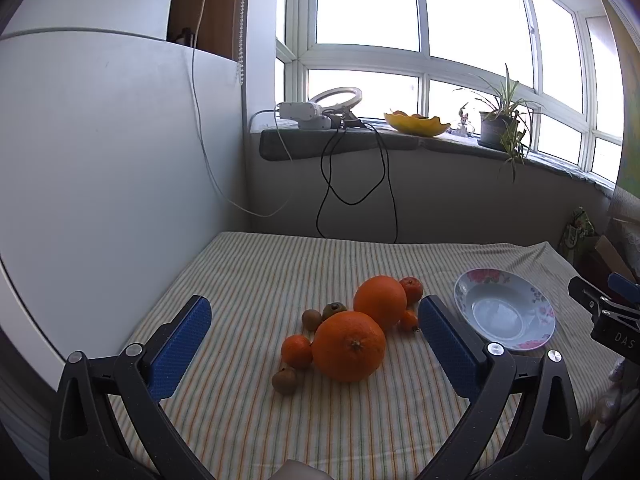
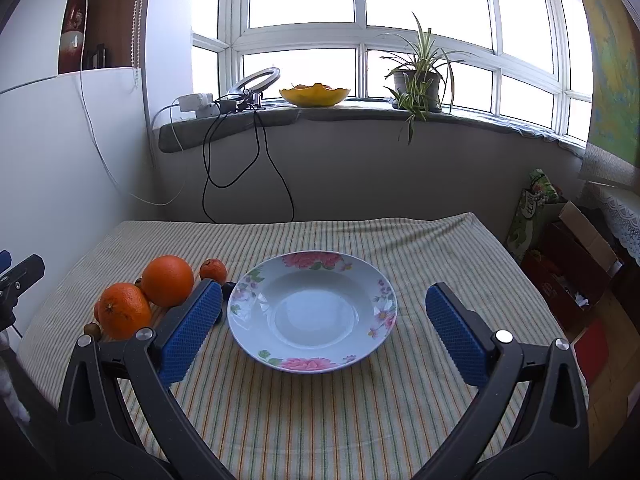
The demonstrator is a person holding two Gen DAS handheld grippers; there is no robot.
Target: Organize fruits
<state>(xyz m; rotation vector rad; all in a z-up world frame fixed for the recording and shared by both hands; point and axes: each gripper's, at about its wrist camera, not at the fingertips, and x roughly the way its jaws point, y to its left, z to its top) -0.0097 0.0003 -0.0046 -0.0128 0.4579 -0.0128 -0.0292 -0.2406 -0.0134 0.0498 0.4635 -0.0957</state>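
Observation:
A cluster of fruit lies on the striped tablecloth: a near large orange (image 1: 349, 346), a far large orange (image 1: 380, 301), small mandarins (image 1: 296, 351), and brown kiwis (image 1: 284, 381). A white floral plate (image 1: 538, 322) sits empty to their right. My left gripper (image 1: 314, 318) is open, above the cloth, with the fruit between and beyond its fingers. In the right wrist view my right gripper (image 2: 324, 306) is open and frames the plate (image 2: 256, 280), with the oranges (image 2: 167, 281) at its left.
The table (image 2: 400, 400) stands against a white board on the left and a wall under a windowsill. On the sill are a yellow bowl (image 2: 314, 95), a potted plant (image 2: 418, 84), a ring light and hanging cables. Boxes and bags stand on the floor at right.

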